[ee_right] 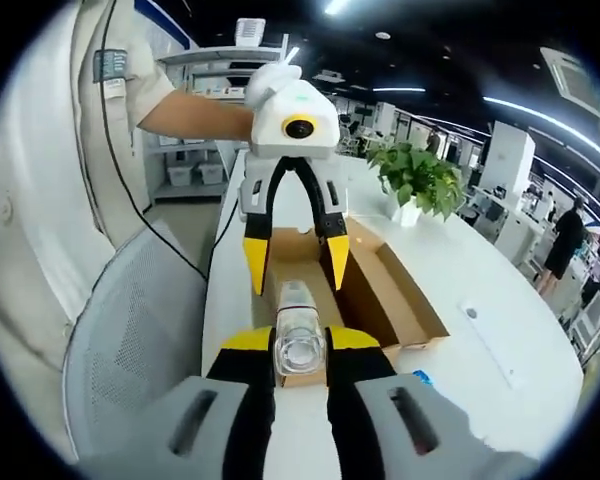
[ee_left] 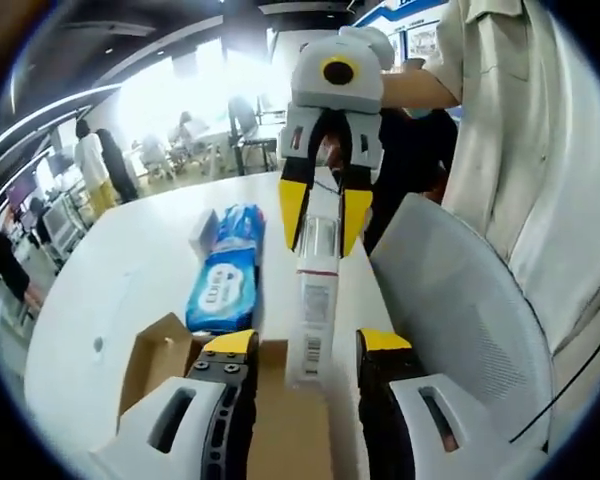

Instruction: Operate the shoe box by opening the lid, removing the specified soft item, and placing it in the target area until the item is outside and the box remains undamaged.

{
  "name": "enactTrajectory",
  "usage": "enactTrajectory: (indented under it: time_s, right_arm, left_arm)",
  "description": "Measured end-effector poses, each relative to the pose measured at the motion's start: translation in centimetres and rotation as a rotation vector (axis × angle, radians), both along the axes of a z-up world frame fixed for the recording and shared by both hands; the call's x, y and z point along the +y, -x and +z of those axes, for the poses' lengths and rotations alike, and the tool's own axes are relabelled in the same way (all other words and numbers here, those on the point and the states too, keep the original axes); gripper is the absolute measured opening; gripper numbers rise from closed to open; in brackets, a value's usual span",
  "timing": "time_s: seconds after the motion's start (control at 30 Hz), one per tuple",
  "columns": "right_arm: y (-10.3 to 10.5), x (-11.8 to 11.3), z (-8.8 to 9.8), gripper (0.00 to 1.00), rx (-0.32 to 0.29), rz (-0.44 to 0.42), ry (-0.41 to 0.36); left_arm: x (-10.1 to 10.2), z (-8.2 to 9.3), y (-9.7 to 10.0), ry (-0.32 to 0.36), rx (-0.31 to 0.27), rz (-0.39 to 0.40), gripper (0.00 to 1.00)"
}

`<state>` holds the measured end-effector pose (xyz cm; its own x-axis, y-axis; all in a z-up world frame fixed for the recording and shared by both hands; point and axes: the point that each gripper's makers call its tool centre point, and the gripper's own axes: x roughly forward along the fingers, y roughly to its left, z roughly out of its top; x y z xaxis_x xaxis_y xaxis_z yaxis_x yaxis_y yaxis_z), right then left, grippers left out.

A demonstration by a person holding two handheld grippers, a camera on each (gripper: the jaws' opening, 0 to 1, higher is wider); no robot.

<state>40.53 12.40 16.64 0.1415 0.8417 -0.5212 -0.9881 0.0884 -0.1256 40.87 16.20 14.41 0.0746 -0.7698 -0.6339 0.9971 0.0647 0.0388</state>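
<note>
My right claw (ee_right: 298, 352) is clamped on a clear tube-shaped pack (ee_right: 298, 340), its long axis pointing at my spread, empty left claw (ee_right: 293, 262) above the open shoe box (ee_right: 400, 300), centre frame.

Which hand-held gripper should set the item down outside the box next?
Right, likely. The right hand-held gripper is shut on the clear-wrapped item, lifted above the open cardboard box. The left hand-held gripper is open, gripping nothing.
</note>
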Motion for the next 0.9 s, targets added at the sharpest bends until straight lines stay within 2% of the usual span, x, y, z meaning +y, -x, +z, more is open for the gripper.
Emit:
enactTrajectory:
  time_s: [0.5,0.9]
  right_arm:
    - [-2.7,-2.1,-0.6,0.15,-0.024,0.021,0.119]
    - [-5.5,-3.0,-0.1,0.15,-0.072,0.076,0.234]
  left_arm:
    - [1.5,-0.9,0.1,0.066,0.019,0.160,0.41]
    - [5.2,-1.0,-0.6,0.095,0.020,0.327,0.43]
